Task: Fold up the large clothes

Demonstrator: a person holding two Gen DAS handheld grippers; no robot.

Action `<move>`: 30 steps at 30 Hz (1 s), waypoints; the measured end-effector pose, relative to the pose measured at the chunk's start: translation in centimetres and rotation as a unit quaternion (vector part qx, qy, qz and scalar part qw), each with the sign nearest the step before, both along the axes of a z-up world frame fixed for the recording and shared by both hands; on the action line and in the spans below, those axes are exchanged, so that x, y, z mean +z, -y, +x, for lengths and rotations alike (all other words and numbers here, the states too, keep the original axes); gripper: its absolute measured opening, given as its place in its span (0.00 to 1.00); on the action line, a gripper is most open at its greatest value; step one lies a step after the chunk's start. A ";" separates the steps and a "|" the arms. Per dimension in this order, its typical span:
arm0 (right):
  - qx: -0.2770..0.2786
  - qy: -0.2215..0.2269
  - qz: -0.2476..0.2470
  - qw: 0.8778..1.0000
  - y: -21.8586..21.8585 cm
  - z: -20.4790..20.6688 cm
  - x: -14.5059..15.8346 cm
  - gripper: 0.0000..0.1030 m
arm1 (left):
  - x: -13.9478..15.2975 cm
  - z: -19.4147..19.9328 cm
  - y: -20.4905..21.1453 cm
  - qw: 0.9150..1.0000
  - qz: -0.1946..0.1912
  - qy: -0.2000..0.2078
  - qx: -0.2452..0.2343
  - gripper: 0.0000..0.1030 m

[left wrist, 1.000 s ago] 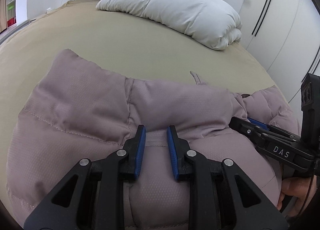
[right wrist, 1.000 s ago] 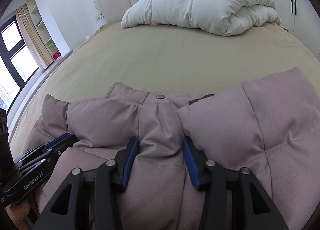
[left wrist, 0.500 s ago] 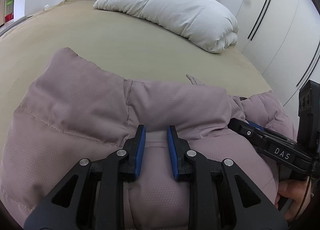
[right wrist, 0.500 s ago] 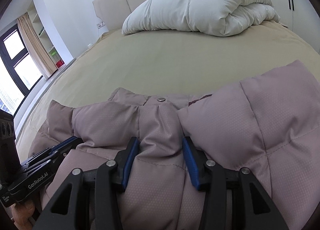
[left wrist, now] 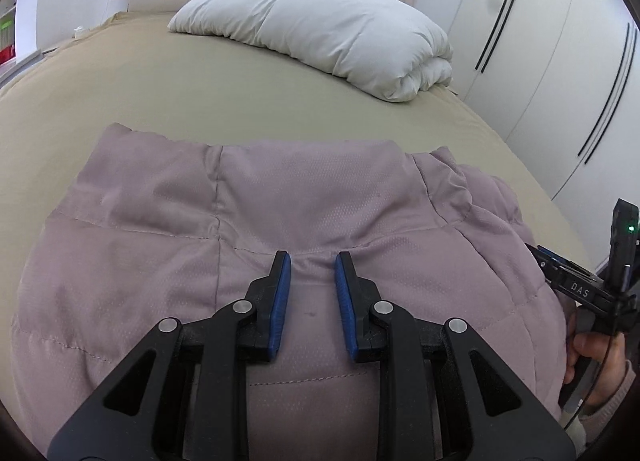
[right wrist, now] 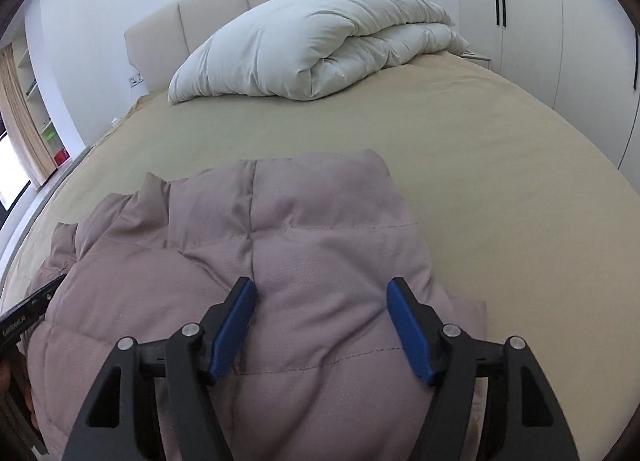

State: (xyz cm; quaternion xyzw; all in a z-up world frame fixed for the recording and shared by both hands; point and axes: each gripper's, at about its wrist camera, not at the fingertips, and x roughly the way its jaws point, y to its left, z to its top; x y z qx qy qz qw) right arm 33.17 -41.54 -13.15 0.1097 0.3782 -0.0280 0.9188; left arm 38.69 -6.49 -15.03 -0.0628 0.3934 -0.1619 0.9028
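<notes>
While the mauve puffer jacket (left wrist: 304, 221) lies bunched on the tan bed (left wrist: 200, 101), the left gripper (left wrist: 311, 261) angles down, pinching a fold of it. The right gripper (right wrist: 320, 289), also tilted down, has just been opening; its jaws stand spread over the jacket.

jacket (left wrist: 280, 213): matt quilted cloth | bedsheet (left wrist: 200, 93): smooth matt cloth
</notes>
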 end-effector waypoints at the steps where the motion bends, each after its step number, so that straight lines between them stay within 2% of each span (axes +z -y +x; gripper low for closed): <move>1: 0.002 0.001 -0.004 1.000 0.0 0.2 -0.4 0.73 | -0.2 0.1 0.2 1.000 0.003 0.002 0.000 0.21; 7: 0.001 0.004 0.040 0.999 1.4 1.3 -2.4 0.75 | -1.8 1.5 -0.1 0.999 -0.035 0.003 -0.009 0.21; 11: -0.004 0.009 0.035 0.999 1.2 1.2 -2.7 0.75 | -1.9 1.8 -0.5 0.999 -0.042 -0.001 -0.010 0.21; 13: -0.005 0.004 0.027 1.000 0.9 1.3 -2.4 0.75 | -1.0 1.5 -0.7 0.999 -0.034 -0.009 -0.007 0.21; 16: -0.009 -0.017 -0.001 1.000 0.0 1.1 -0.2 0.75 | 2.0 -0.7 -2.0 1.000 -0.012 0.005 0.012 0.22; 18: -0.003 0.006 0.010 1.000 -0.7 0.0 1.9 0.74 | 4.0 -2.9 -3.7 0.999 -0.001 0.040 0.033 0.22; 20: 0.018 0.038 0.026 0.999 -2.7 -1.1 4.1 0.74 | 4.8 -4.0 -5.3 0.996 0.017 0.063 0.063 0.22; 21: 0.039 0.047 0.019 0.998 -4.3 -1.4 4.9 0.74 | 4.5 -3.9 -5.8 0.995 0.024 0.059 0.074 0.22; 23: 0.082 0.050 -0.009 0.995 -7.8 -1.0 5.6 0.74 | 2.4 -2.5 -6.6 0.997 0.022 0.011 0.078 0.22; 24: 0.102 0.043 -0.028 0.993 -9.6 -0.4 5.5 0.75 | 1.5 -2.0 -6.8 0.997 0.022 -0.002 0.075 0.22; 27: 0.125 -0.006 -0.090 0.988 -12.9 1.6 2.5 0.83 | 0.3 -2.1 -6.7 0.997 0.027 0.017 0.077 0.22; 28: 0.119 0.008 -0.107 0.987 -13.2 1.6 1.5 0.88 | 0.1 -2.0 -6.5 0.996 0.028 0.019 0.077 0.22; 30: 0.109 0.024 -0.090 0.990 -12.6 1.3 0.4 0.91 | -0.5 -1.6 -6.3 0.996 0.030 0.019 0.076 0.22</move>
